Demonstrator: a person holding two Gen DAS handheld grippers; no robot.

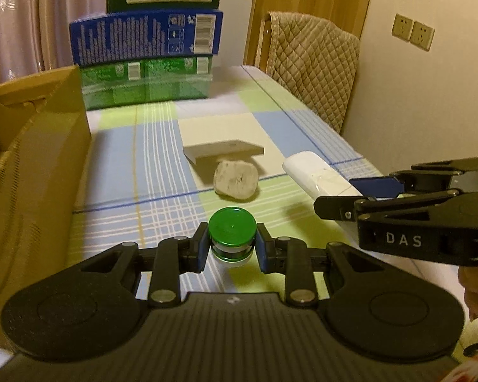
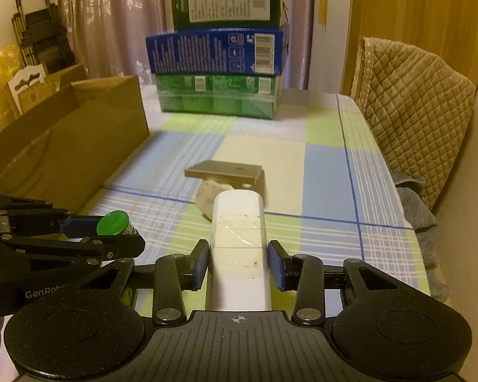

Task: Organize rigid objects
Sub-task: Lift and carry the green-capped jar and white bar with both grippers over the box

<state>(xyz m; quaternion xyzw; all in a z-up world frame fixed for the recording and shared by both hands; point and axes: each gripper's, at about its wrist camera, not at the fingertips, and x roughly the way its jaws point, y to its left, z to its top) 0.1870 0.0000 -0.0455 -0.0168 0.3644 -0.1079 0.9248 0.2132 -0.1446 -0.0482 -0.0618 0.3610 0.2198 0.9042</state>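
Both grippers clamped on a load above the checked tablecloth [image 1: 162, 165]

The left gripper [image 1: 232, 245] has its blue pads pressed on a small green-capped jar [image 1: 232, 227], held clear of the cloth; the right gripper [image 2: 238, 262] is closed on a long white block [image 2: 238, 238] that points toward 12 o'clock; in the left wrist view the right gripper enters from 3 o'clock; a pale stone [image 1: 235, 180] lies on the cloth at 12 o'clock from the jar, just in front of a flat grey-white box [image 1: 223, 150]; an open cardboard box [image 1: 32, 146] stands at 9 o'clock; stacked green and blue cartons [image 1: 146, 60] rise at the far end; a quilted chair back [image 1: 315, 63] sits at 2 o'clock.
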